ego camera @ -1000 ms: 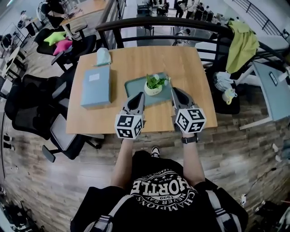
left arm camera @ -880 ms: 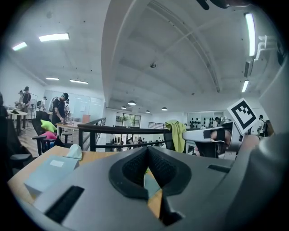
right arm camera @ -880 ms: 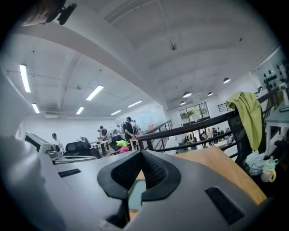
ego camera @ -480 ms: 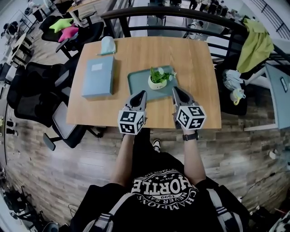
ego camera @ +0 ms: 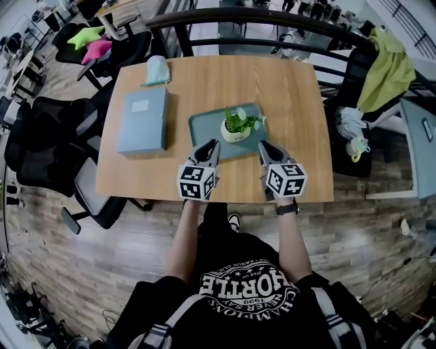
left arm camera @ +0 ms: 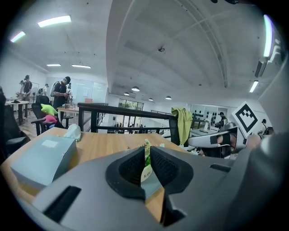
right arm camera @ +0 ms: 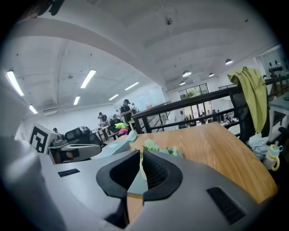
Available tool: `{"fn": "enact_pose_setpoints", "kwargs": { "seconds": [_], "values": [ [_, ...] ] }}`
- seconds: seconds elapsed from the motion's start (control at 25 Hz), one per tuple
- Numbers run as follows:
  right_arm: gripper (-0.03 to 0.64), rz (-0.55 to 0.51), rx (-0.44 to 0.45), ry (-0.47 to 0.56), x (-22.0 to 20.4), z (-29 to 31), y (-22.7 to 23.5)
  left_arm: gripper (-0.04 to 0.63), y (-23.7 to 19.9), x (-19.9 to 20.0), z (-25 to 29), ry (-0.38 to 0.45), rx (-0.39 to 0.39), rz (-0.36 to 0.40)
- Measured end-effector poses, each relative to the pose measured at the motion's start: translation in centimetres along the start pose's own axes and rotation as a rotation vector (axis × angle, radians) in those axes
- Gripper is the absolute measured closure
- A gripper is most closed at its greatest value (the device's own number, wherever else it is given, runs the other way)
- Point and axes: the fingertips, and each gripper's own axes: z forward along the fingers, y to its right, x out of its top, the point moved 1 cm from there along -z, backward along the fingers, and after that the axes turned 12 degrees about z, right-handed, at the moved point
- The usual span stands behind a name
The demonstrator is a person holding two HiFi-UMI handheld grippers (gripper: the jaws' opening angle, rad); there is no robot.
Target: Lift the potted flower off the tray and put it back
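A small white pot with green leaves and pale flowers, the potted flower, stands on the grey-green tray in the middle of the wooden table. My left gripper and right gripper hover side by side over the tray's near edge, pointing at the pot from either side. In the left gripper view the left gripper shows a thin slit, its jaws opening, with the pot seen beyond it. In the right gripper view the right gripper is also opening, with the flowers beyond. Neither holds anything.
A flat light-blue box lies left of the tray, with a pale blue-green soft object behind it. A black railing runs behind the table. Black office chairs stand at the left; a yellow-green cloth hangs at the right.
Both grippers have sunk toward the table at the tray's near edge, and their jaws have parted a little. The pot stays on the tray.
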Motion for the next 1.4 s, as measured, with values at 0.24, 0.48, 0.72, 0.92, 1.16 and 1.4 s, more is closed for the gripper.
{"fn": "enact_pose_setpoints", "kwargs": {
  "seconds": [0.24,0.48,0.72,0.92,1.16,1.4],
  "values": [
    [0.563,0.012,-0.011,-0.067,-1.4,2.6,1.3,0.512,-0.5,-1.9,2.5,-0.039,-0.034,-0.030],
    [0.521,-0.022,0.010,-0.113,-1.5,4.4,3.9,0.488,-1.6,-4.0,4.4,-0.071,-0.051,-0.014],
    [0.474,-0.067,0.032,-0.172,-2.3,6.9,6.4,0.444,-2.5,-6.1,6.6,-0.124,-0.106,0.014],
    [0.462,-0.100,0.062,-0.249,-3.8,9.0,7.0,0.427,-2.7,-7.4,8.4,-0.164,-0.177,0.052],
    [0.417,-0.153,0.085,-0.346,-5.5,11.5,8.3,0.387,-2.9,-8.7,10.3,-0.213,-0.258,0.102],
    [0.361,-0.208,0.129,-0.385,-5.9,13.5,9.4,0.328,-2.3,-10.5,12.3,-0.266,-0.342,0.127]
  ]
}}
